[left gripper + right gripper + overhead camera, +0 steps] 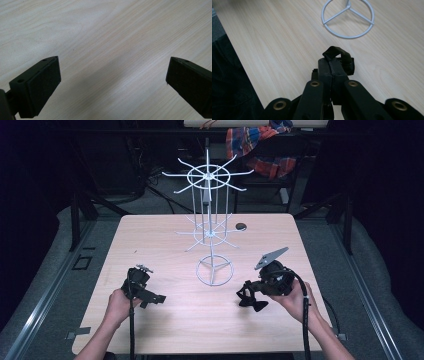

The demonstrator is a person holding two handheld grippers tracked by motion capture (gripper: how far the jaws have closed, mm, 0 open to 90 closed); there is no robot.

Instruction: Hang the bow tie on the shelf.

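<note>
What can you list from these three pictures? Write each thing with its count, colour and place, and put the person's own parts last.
Table: one, pale wood, centre of the high view.
Wire rack: one, white, two tiers of spokes on a post, ring base standing mid-table.
Small round object: one, dark, on the table's far side right of the rack; too small to identify.
Checked cloth: one, red, orange and blue, hanging beyond the table.
Small strip: one, black, looped, pinched in the right gripper's closed jaws.
Left gripper: one, black, near left of the table, jaws wide apart over bare wood.
Right gripper: one, black, near right.
Hands: two, left hand, right hand.
</note>
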